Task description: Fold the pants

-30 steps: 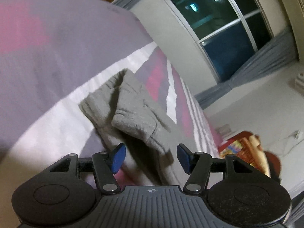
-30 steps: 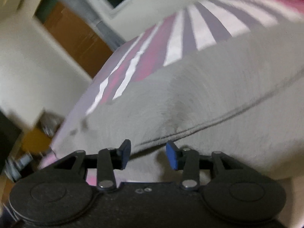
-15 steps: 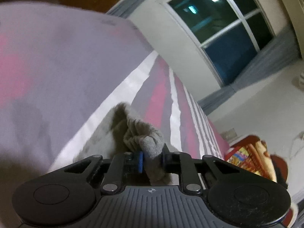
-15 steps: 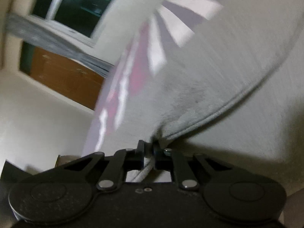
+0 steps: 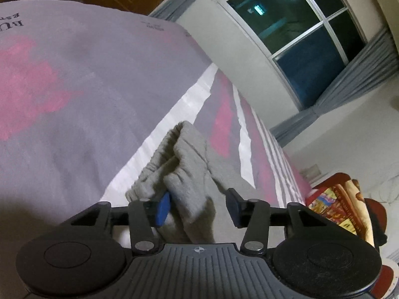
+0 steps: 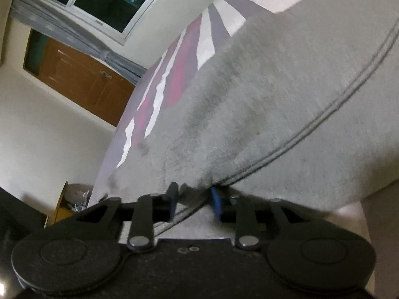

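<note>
My left tool (image 5: 198, 205) and right tool (image 6: 193, 203), just spread, release the pants (image 5: 189, 164); cloth snagging a pad could drag the fold apart.

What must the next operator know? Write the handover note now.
Left gripper: open, jaws just opened; a bunched end of the pants sits between them, unclamped.
Right gripper: open, jaws just opened; a seamed edge of the pants lies between them.
Pants: grey, on the striped bed.
Done: both ends released; fold not neat.
Left: probably regrip, finish the fold, flatten.
</note>
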The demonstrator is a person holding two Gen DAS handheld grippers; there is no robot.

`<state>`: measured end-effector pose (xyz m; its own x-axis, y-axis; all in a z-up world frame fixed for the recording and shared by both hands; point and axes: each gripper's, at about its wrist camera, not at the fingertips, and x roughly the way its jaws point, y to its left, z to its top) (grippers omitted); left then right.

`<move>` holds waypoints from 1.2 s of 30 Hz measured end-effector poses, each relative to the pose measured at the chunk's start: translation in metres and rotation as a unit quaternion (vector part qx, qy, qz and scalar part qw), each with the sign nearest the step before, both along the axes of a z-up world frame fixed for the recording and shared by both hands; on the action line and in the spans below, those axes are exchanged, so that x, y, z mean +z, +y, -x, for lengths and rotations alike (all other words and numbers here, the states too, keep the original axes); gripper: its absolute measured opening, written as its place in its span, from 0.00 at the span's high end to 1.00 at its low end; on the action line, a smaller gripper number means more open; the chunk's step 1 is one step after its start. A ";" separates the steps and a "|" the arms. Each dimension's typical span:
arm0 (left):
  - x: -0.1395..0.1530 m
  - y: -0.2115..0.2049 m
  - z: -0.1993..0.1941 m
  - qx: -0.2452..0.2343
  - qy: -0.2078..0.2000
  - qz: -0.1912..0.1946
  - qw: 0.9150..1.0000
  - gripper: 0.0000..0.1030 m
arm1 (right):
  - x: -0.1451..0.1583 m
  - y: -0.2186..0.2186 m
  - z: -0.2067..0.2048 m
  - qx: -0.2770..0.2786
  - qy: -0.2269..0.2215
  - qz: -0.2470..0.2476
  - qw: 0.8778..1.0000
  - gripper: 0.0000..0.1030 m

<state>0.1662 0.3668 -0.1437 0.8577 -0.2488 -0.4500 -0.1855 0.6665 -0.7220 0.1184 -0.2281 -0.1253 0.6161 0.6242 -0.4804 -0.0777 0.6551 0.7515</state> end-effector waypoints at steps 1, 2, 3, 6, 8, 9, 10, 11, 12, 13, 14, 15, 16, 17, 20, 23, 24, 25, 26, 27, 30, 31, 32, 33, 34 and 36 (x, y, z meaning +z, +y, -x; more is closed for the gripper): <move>-0.001 -0.001 -0.002 -0.001 0.003 0.001 1.000 0.53 | 0.004 0.006 -0.010 -0.004 0.005 -0.005 1.000 0.68; -0.002 -0.001 -0.004 0.000 0.009 0.003 1.000 0.53 | 0.006 0.008 -0.016 -0.010 0.011 -0.012 1.000 0.68; -0.004 -0.002 -0.009 0.000 0.012 0.007 1.000 0.53 | 0.006 0.006 -0.018 -0.016 0.016 -0.020 1.000 0.68; -0.009 -0.007 -0.026 -0.007 0.031 -0.004 0.999 0.67 | 0.004 -0.001 -0.026 -0.031 0.032 -0.027 0.999 0.72; -0.008 -0.008 -0.035 -0.009 0.047 -0.026 0.999 0.77 | 0.004 0.002 -0.031 -0.035 0.040 -0.020 0.998 0.81; -0.005 -0.008 -0.037 -0.007 0.045 -0.034 0.998 0.78 | 0.006 0.004 -0.033 -0.033 0.036 -0.014 0.999 0.94; 0.000 -0.008 -0.040 -0.007 0.041 -0.049 0.998 0.80 | 0.008 0.006 -0.031 -0.029 0.028 -0.011 0.999 0.95; 0.006 -0.007 -0.042 -0.008 0.035 -0.059 0.998 0.82 | 0.012 0.008 -0.029 -0.027 0.018 -0.011 0.999 0.95; 0.012 -0.005 -0.043 -0.009 0.026 -0.062 0.998 0.82 | 0.016 0.009 -0.025 -0.023 0.007 -0.008 1.000 0.95; 0.018 -0.002 -0.043 -0.009 0.018 -0.068 0.997 0.82 | 0.020 0.008 -0.020 -0.021 -0.002 -0.004 1.000 0.95; 0.023 0.001 -0.044 -0.010 0.015 -0.075 0.997 0.82 | 0.024 0.008 -0.016 -0.018 -0.009 -0.006 1.000 0.95; 0.026 0.004 -0.044 -0.014 0.010 -0.077 0.997 0.82 | 0.024 0.004 -0.009 -0.015 -0.014 -0.010 1.000 0.95; 0.027 0.006 -0.044 -0.018 0.013 -0.080 0.997 0.82 | 0.024 0.004 -0.005 -0.013 -0.015 -0.009 1.000 0.95; 0.024 0.006 -0.047 -0.021 0.022 -0.086 0.996 0.82 | 0.023 0.006 -0.005 -0.012 -0.013 -0.002 1.000 0.95; 0.002 0.005 -0.049 -0.029 0.065 -0.090 0.993 0.82 | -0.001 0.010 -0.013 -0.013 0.026 0.009 1.000 0.95; 0.004 0.004 -0.041 -0.009 0.054 -0.070 0.996 0.75 | -0.006 0.001 -0.014 -0.019 0.029 -0.024 0.999 0.90; 0.008 0.002 -0.035 -0.003 0.048 -0.067 0.997 0.72 | -0.003 -0.002 -0.011 -0.019 0.022 -0.022 0.999 0.84; 0.013 -0.003 -0.029 0.001 0.041 -0.071 0.997 0.66 | 0.000 -0.008 -0.007 -0.025 0.014 -0.017 0.999 0.79; 0.016 -0.008 -0.021 0.007 0.033 -0.077 0.996 0.56 | 0.001 -0.017 -0.003 -0.036 0.008 -0.019 0.999 0.77; 0.019 -0.014 -0.013 0.013 0.028 -0.079 0.996 0.52 | 0.002 -0.029 0.001 -0.053 0.006 -0.024 0.998 0.74; 0.019 -0.027 0.004 0.027 0.029 -0.072 0.997 0.45 | -0.003 -0.073 0.008 -0.114 0.009 -0.047 0.992 0.73; 0.016 -0.030 0.007 0.028 0.035 -0.064 0.997 0.44 | -0.007 -0.091 0.009 -0.143 0.014 -0.054 0.988 0.74; 0.012 -0.032 0.008 0.028 0.044 -0.059 0.997 0.43 | -0.012 -0.108 0.009 -0.171 0.024 -0.070 0.982 0.75; 0.006 -0.037 0.008 0.024 0.057 -0.057 0.996 0.43 | -0.018 -0.125 0.009 -0.196 0.034 -0.093 0.976 0.78; -0.001 -0.042 0.004 0.020 0.080 -0.058 0.995 0.42 | -0.024 -0.143 0.006 -0.218 0.043 -0.117 0.968 0.79; -0.009 -0.050 -0.002 0.024 0.094 -0.069 0.993 0.40 | -0.033 -0.161 -0.001 -0.244 0.055 -0.142 0.958 0.83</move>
